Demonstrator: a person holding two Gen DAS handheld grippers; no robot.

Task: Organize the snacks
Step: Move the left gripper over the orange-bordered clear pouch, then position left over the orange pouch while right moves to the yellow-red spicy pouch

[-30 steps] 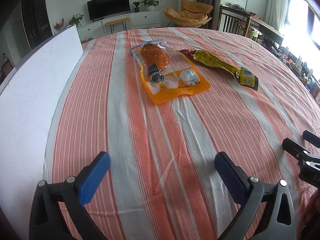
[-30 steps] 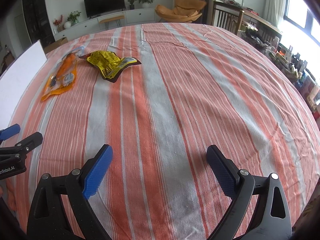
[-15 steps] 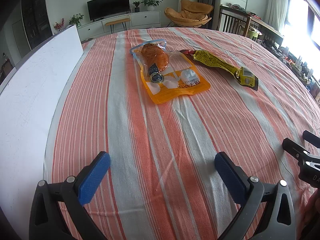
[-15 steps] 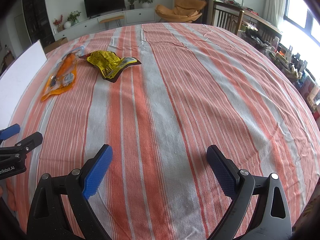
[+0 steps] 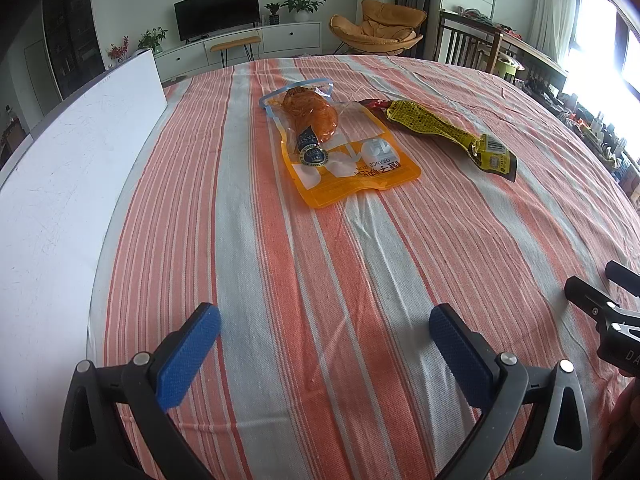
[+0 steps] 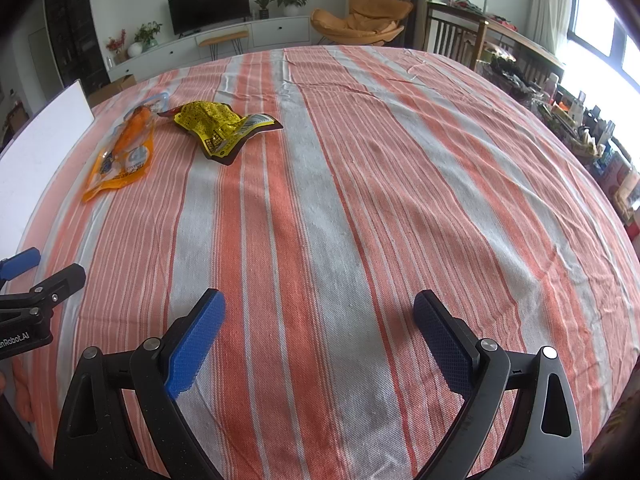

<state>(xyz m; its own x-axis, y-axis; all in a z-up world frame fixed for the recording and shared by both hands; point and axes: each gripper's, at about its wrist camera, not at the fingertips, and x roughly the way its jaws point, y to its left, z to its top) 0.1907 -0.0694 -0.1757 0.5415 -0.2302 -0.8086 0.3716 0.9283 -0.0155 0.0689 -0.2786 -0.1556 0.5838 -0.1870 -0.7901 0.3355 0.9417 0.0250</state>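
From the left wrist, the left tool [image 5: 324, 326] hangs spread wide and empty over the striped counter [image 5: 256, 264], well short of the orange pouch [image 5: 340, 148] and yellow packet [image 5: 448, 132]; both lie flat, so pads may skid over film. From the right wrist, the right tool [image 6: 318, 316], also agape, sits farther still; crumpled foil could slip.

bare striped cloth [image 5: 320, 280] ahead, white board [image 5: 60, 184] walling left edge
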